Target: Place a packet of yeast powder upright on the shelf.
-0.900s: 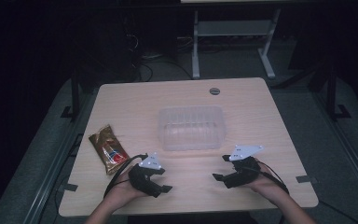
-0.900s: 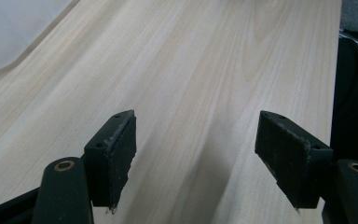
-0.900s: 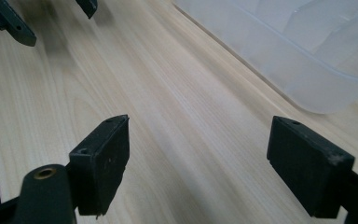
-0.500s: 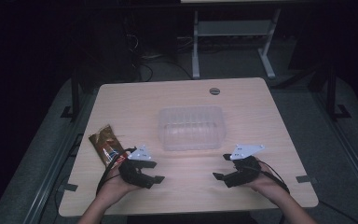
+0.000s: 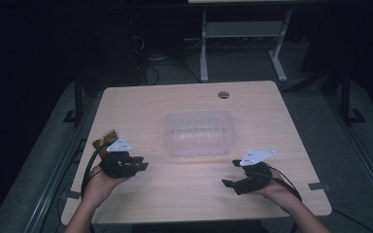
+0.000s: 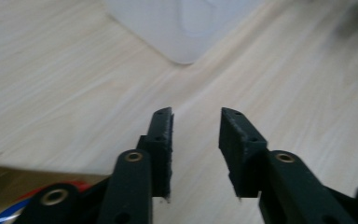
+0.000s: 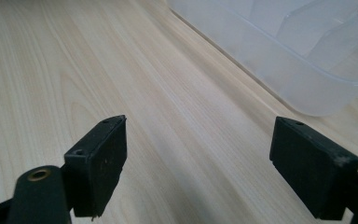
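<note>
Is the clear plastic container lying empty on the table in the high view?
Yes, the clear plastic container shows nothing inside; the wooden table is seen through its bottom, and the snack packet lies apart by the left gripper.

My counter (image 5: 194,194) is softly lit from above amid a dark room; my left tool's view blurs near its far edge.

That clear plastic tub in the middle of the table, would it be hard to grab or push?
The clear plastic tub looks thin-walled and empty, so it is probably light and would slide easily on the smooth wooden table. Its walls may flex when squeezed. Being low and wide, it seems unlikely to tip.
</note>
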{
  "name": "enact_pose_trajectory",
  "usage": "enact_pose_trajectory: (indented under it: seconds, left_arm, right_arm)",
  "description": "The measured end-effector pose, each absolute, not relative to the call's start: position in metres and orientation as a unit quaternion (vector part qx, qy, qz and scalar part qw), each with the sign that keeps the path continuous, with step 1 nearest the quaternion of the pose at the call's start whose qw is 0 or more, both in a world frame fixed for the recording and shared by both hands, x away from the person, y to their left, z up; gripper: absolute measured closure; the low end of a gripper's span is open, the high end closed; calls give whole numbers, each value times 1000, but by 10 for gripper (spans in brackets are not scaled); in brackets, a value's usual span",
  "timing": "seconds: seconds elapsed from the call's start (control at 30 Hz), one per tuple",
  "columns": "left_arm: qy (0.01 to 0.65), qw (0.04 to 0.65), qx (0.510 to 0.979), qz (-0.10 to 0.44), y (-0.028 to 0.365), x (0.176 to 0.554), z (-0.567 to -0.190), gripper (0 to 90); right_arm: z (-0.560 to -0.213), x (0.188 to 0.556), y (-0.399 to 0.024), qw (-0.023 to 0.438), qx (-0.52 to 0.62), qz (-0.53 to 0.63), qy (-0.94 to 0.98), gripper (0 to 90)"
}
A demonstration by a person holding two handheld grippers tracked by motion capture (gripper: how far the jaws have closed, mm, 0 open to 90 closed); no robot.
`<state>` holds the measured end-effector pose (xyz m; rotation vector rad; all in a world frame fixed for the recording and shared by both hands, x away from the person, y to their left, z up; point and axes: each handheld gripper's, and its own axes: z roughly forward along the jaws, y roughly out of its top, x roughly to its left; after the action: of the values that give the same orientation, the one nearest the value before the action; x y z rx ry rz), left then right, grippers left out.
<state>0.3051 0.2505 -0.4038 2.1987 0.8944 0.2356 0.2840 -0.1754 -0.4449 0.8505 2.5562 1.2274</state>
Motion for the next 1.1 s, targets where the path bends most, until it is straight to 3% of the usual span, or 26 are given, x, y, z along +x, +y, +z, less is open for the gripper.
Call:
enact_pose_trajectory:
  seconds: [0.3,0.67,1.1]
  left_arm:
    - [383,363,842,111,276,314,-394,891]
    - [438,354,814,146,303,327,-398,898]
    - [484,300,800,188,333,353,-419,899]
  right_arm:
    - [-445,285,-175,90,283,414,860,182]
    - [-445,285,-175,91,280,414,861,180]
    - [-446,285,-175,91,279,414,862,180]
